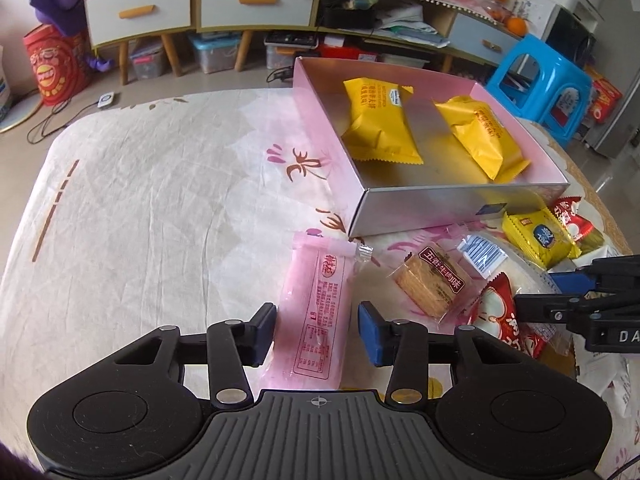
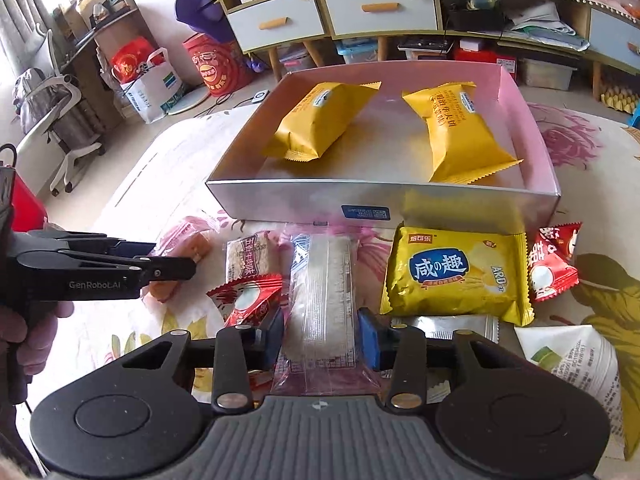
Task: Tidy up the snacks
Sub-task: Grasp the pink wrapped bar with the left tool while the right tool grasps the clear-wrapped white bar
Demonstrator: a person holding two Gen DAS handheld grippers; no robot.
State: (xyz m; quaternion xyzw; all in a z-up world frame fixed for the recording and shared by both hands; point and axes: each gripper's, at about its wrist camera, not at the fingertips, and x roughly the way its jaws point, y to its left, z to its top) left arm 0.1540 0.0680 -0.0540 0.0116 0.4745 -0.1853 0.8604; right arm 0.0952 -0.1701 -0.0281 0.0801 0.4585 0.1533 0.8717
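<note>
A pink and silver box (image 1: pixel 400 204) (image 2: pixel 304 200) stands on the table and holds two orange-yellow snack packs (image 1: pixel 380 120) (image 1: pixel 480 136) (image 2: pixel 320 120) (image 2: pixel 460 132). My left gripper (image 1: pixel 316 328) is open, its fingers on either side of a pink snack pack (image 1: pixel 316 312) lying on the cloth. My right gripper (image 2: pixel 320 336) is open, its fingers close on either side of a clear white rice-cracker pack (image 2: pixel 324 292). The left gripper also shows in the right wrist view (image 2: pixel 160 260), and the right gripper in the left wrist view (image 1: pixel 560 292).
In front of the box lie a beef-flavour cracker pack (image 1: pixel 432 280) (image 2: pixel 250 260), red candy packs (image 2: pixel 246 296) (image 2: pixel 554 264), a yellow chip pack (image 2: pixel 456 276) and a white-green bag (image 2: pixel 576 360). Cabinets (image 1: pixel 200 4) and a blue stool (image 1: pixel 540 80) stand beyond the table.
</note>
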